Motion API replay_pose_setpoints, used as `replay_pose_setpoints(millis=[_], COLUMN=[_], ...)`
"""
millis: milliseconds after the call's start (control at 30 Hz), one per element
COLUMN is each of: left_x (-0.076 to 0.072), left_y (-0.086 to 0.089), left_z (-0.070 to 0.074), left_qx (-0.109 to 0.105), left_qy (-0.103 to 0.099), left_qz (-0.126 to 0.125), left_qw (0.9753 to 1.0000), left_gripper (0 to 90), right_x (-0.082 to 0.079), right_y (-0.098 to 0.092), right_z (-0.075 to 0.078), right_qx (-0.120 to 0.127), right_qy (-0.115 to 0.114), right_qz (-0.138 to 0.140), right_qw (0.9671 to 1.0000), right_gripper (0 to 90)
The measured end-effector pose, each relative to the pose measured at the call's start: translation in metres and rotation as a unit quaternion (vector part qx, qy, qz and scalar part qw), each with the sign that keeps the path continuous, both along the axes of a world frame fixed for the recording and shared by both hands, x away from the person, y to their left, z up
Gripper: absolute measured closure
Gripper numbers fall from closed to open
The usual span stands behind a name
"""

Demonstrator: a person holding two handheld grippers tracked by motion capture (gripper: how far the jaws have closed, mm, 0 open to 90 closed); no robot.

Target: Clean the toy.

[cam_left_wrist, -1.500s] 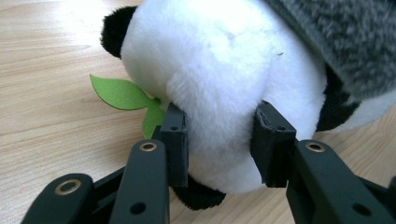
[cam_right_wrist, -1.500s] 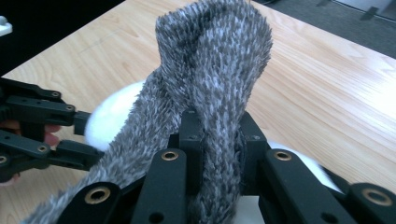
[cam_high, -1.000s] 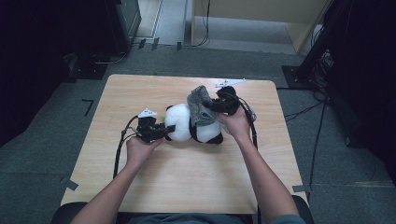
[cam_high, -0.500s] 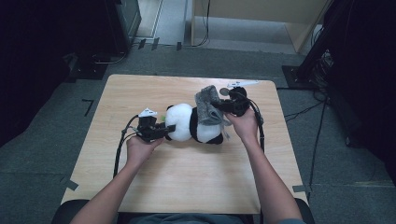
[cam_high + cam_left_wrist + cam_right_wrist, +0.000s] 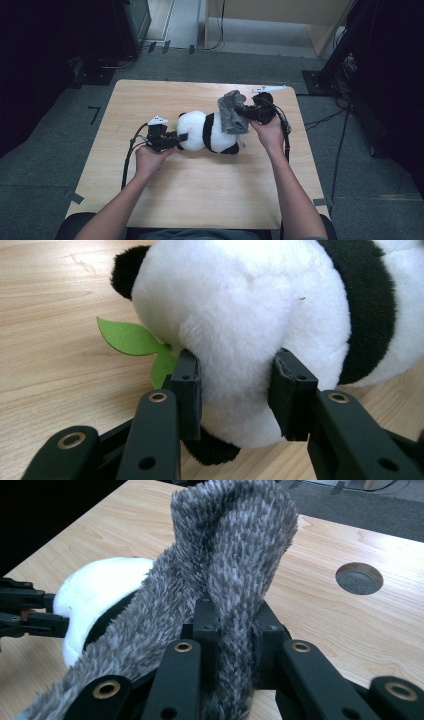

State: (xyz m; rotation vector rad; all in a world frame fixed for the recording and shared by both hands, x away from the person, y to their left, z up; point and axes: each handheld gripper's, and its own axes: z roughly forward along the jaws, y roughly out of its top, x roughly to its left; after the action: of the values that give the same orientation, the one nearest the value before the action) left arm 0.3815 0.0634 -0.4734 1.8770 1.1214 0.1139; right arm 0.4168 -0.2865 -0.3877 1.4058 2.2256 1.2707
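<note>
Two grippers work: left gripper (image 5: 235, 390) pinches the panda (image 5: 210, 132); right gripper (image 5: 232, 645) clamps the cloth (image 5: 225, 565), best drawn gently toward 3 o'clock.

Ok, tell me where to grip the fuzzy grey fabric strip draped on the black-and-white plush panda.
Grip the fuzzy grey fabric strip at its raised fold, from the table's right side, as the right gripper does; that loop stands clear of the black-and-white plush panda, so the jaws close on fabric alone.
</note>
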Motion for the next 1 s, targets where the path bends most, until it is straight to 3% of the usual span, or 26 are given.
replay_pose_setpoints(millis=[100, 200, 400, 533, 667, 800, 1000], left_x=[0.0, 0.001, 0.0, -0.002, -0.002, -0.005, -0.005], left_y=[0.0, 0.0, 0.001, 0.001, 0.002, 0.003, 0.002], left_z=[0.0, 0.0, 0.0, 0.0, -0.001, -0.002, -0.002], left_qx=[-0.001, -0.005, -0.01, -0.014, -0.019, -0.02, -0.023], left_qy=[0.001, 0.002, 0.004, 0.003, 0.002, 0.0, -0.003], left_qz=[0.001, 0.0, -0.001, 0.0, 0.001, 0.003, 0.005], left_qw=[1.0, 1.0, 0.9999, 0.9999, 0.9998, 0.9998, 0.9997], left_gripper=[61.3, 61.3, 61.2, 61.2, 61.2, 61.1, 61.1], right_x=[-0.005, -0.01, -0.019, -0.023, -0.023, -0.02, -0.014], right_y=[0.004, 0.013, 0.041, 0.06, 0.083, 0.104, 0.124], right_z=[0.01, 0.022, 0.038, 0.041, 0.039, 0.026, 0.001], right_qx=[0.009, 0.031, 0.047, 0.056, 0.054, 0.055, 0.036], right_qy=[-0.008, -0.016, -0.028, -0.028, -0.025, -0.006, 0.012], right_qz=[0.01, 0.037, 0.087, 0.115, 0.143, 0.164, 0.168], right_qw=[0.9999, 0.9987, 0.9947, 0.9914, 0.988, 0.9849, 0.9851], right_gripper=[79.0, 79.1, 79.1, 79.1, 79.1, 79.1, 79.0])
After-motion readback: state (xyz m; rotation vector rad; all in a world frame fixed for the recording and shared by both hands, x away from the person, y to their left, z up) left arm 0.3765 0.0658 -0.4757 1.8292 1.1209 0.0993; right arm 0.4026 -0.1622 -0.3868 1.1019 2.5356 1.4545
